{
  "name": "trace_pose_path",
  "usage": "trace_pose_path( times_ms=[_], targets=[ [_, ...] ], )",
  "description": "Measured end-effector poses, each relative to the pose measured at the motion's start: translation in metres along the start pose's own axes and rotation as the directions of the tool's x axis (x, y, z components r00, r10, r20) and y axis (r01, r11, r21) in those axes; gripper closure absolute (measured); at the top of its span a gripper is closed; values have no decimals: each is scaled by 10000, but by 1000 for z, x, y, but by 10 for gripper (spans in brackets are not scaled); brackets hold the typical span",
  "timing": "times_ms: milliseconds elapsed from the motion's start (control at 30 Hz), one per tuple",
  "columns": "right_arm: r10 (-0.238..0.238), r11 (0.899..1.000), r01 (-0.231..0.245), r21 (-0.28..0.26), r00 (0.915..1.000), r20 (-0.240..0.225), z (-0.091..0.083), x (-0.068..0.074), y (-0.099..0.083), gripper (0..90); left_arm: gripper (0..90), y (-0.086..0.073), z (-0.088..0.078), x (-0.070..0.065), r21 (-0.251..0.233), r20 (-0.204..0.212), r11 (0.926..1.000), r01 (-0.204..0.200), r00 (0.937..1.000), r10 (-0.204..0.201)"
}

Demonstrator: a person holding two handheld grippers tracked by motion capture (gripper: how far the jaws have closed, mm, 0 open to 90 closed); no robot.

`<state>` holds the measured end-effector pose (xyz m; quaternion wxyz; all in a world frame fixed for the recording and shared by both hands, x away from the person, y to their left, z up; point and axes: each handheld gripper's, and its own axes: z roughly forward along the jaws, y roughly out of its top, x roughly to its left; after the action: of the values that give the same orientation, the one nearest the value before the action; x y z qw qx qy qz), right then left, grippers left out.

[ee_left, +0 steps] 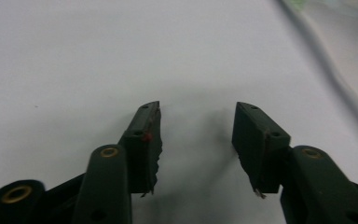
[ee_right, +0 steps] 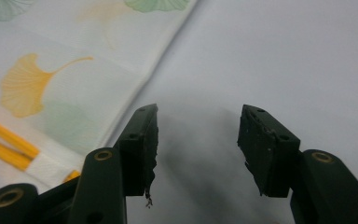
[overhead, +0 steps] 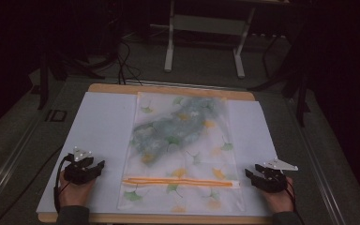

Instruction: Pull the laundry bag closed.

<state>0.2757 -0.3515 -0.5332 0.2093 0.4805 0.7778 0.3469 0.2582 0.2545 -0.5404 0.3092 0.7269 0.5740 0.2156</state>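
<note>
A translucent zip bag (overhead: 180, 154) printed with yellow and green ginkgo leaves lies flat in the middle of the white sheet, with something grey-green inside its far half. Its orange zip strip (overhead: 178, 182) runs across near the front end. My left gripper (overhead: 98, 168) rests on the sheet left of the bag, jaws open with nothing between them (ee_left: 196, 130). My right gripper (overhead: 251, 174) rests to the right of the bag, open and empty (ee_right: 198, 135). The bag's edge (ee_right: 135, 88) and the zip's end (ee_right: 9, 140) lie just left of its jaws.
The white sheet (overhead: 103, 126) covers a wooden tabletop (overhead: 168, 89). A white-legged table frame (overhead: 168, 47) and dark cables stand on the floor beyond. Bare sheet lies on both sides of the bag.
</note>
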Motion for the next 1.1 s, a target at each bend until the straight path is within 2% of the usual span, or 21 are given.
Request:
trace_pose_path(
  times_ms=[200, 233, 333, 500, 767, 867, 1100],
  targets=[
    [-219, 9997, 220, 53, 9996, -170, -3, 3, 1, 493, 562, -4, -9, 2, -305, 601, 9994, -169, 9980, 187],
    [-219, 9997, 220, 53, 9996, -170, -3, 3, 1, 493, 564, -4, -9, 2, -305, 601, 9994, -169, 9980, 187],
    [-296, 9995, 298, 67, 9992, -262, -5, 5, 2, 504, 576, -5, -12, 0, -296, 1039, 9990, -336, 9939, 365],
    [-453, 9989, 458, 107, 9981, -426, -5, 8, 3, 513, 591, -4, -15, -3, -286, 1334, 9982, -518, 9895, 552],
    [-772, 9969, 780, 111, 9951, -614, -8, 15, 3, 513, 634, -3, -21, -8, -184, 1712, 9971, -741, 9823, 762],
    [-868, 9961, 877, 83, 9935, -735, -10, 18, 5, 517, 638, -3, -22, -9, -135, 1711, 9962, -862, 9814, 872],
    [-1354, 9906, 1366, 39, 9849, -1079, -12, 28, 15, 538, 637, -6, -26, -13, -203, 1882, 9950, -974, 9771, 995]
  ],
)
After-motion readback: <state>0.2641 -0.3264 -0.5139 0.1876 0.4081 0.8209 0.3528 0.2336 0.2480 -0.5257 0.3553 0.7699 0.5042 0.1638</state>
